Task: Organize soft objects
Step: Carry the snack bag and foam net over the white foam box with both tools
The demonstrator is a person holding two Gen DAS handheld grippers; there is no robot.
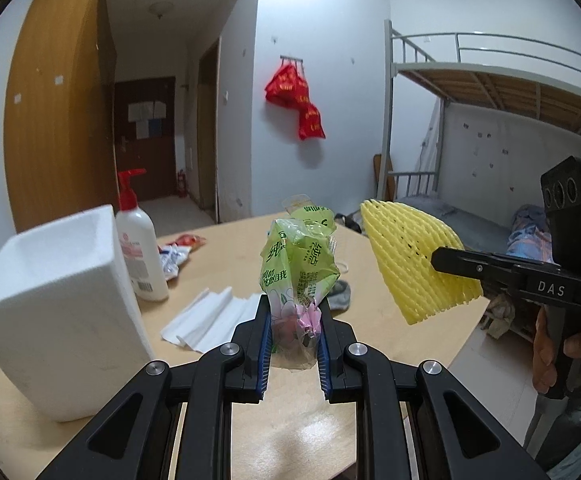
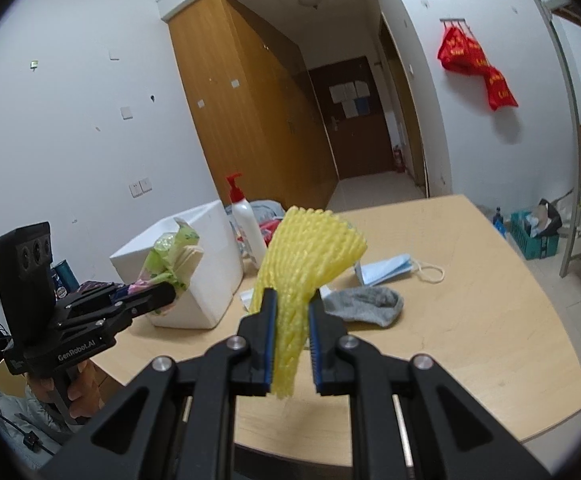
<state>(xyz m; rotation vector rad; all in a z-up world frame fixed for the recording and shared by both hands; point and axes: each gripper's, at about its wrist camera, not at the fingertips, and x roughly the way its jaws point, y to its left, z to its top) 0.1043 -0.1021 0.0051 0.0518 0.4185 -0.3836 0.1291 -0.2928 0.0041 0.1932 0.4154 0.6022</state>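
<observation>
My left gripper (image 1: 293, 312) is shut on a crumpled green plastic bag (image 1: 300, 264) and holds it above the wooden table (image 1: 290, 420). It also shows in the right wrist view (image 2: 166, 294) with the green bag (image 2: 174, 252), next to the white foam box (image 2: 206, 276). My right gripper (image 2: 293, 300) is shut on a yellow foam net sleeve (image 2: 302, 256), held in the air over the table (image 2: 470, 320). In the left wrist view the right gripper (image 1: 436, 258) and the yellow sleeve (image 1: 414, 264) are at the right.
A white foam box (image 1: 54, 312) stands at the left beside a lotion pump bottle (image 1: 140, 240). White tissue (image 1: 210, 316), a grey sock (image 2: 366, 304), a blue face mask (image 2: 390, 268) and a snack wrapper (image 1: 176, 256) lie on the table. A bunk bed (image 1: 490, 92) stands behind.
</observation>
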